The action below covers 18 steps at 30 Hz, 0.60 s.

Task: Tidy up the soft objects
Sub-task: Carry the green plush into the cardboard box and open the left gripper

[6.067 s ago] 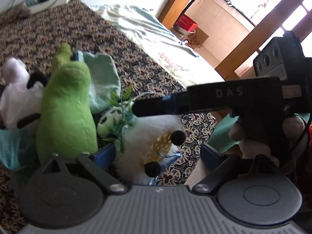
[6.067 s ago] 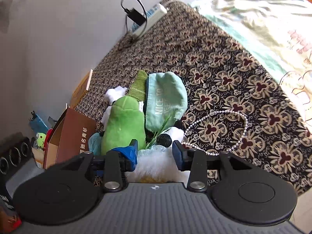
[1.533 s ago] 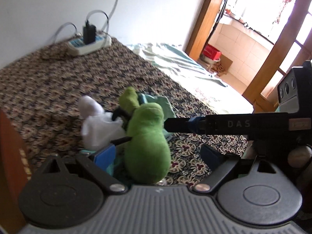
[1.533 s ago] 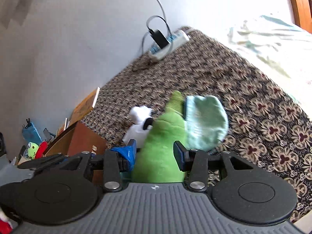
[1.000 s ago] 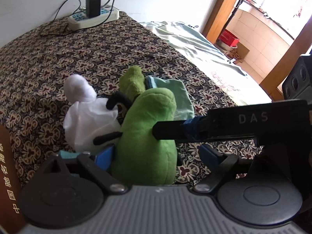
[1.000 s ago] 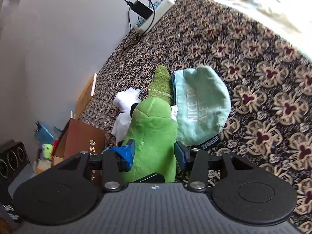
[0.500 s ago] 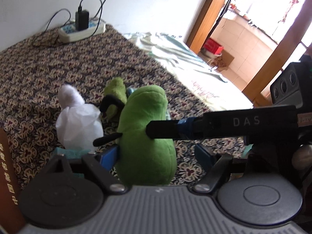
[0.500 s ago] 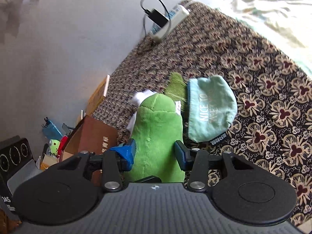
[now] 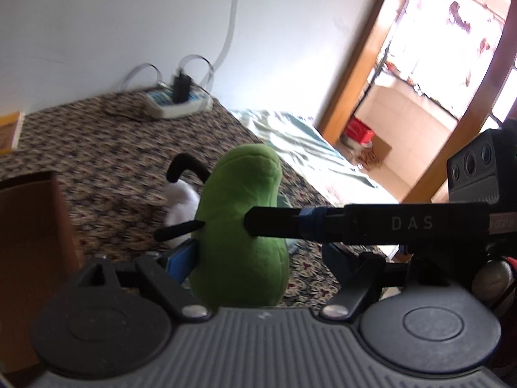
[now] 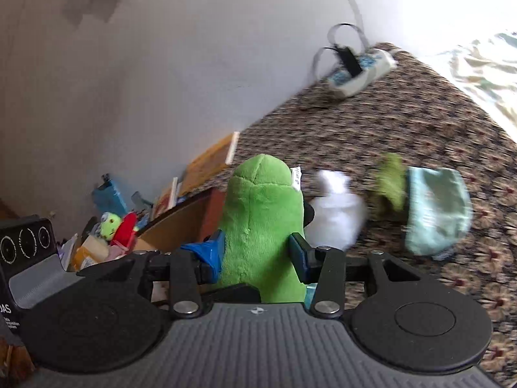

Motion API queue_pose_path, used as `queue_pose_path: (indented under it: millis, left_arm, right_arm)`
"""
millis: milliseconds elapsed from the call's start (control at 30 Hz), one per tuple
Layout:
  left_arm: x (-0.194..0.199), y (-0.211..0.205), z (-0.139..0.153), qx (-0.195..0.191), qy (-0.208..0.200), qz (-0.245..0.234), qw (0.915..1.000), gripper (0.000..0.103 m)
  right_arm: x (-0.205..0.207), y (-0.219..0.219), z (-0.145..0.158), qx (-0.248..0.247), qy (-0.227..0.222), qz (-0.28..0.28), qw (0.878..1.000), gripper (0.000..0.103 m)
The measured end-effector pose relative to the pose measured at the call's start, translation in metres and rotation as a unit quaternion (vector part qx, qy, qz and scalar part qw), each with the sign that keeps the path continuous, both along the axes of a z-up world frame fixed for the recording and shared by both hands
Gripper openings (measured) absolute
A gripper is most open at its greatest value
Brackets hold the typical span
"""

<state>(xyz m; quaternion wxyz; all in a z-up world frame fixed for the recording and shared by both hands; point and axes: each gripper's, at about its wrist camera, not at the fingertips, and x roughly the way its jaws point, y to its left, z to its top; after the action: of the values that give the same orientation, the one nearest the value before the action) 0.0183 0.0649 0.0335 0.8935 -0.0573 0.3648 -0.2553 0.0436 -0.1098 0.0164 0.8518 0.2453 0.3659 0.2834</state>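
A bright green plush (image 10: 261,223) hangs upright above the patterned bedspread (image 10: 420,123), and my right gripper (image 10: 255,252) is shut on its lower body, one blue pad on each side. In the left wrist view the same green plush (image 9: 239,220) sits between the fingers of my left gripper (image 9: 258,255). The left pad touches it and the right finger stands apart, so that gripper is open. The right gripper's black finger (image 9: 290,221) crosses in front of the plush. A white plush (image 10: 336,220), a dark green soft piece (image 10: 387,184) and a teal cap (image 10: 436,210) lie on the bedspread.
A brown cardboard box (image 10: 181,220) stands at the left, beside a heap of small toys and clutter (image 10: 113,229). A book (image 10: 213,161) leans near the wall. A power strip (image 9: 177,103) with cables lies at the far edge, and a pale green blanket (image 9: 290,142) covers the right.
Both grippers have risen with the green plush and swung toward the brown box. The white plush and the teal cap stay on the bedspread, now farther off to the right.
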Motion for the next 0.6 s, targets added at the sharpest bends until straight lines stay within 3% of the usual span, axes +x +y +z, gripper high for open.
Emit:
queue_pose_path:
  millis: [367,600]
  left_arm:
    - [-0.029,0.115,0.029,-0.004,-0.048,0.078,0.9958,0.081]
    - [-0.027,0.183,0.031,0.011,-0.054,0.117,0.9916,0.081]
  right_arm:
    - [0.009,0.119,0.031,-0.002,-0.065,0.083,0.994,0.029]
    - [0.025,0.186,0.027,0.003,-0.073,0.125,0.989,0.029]
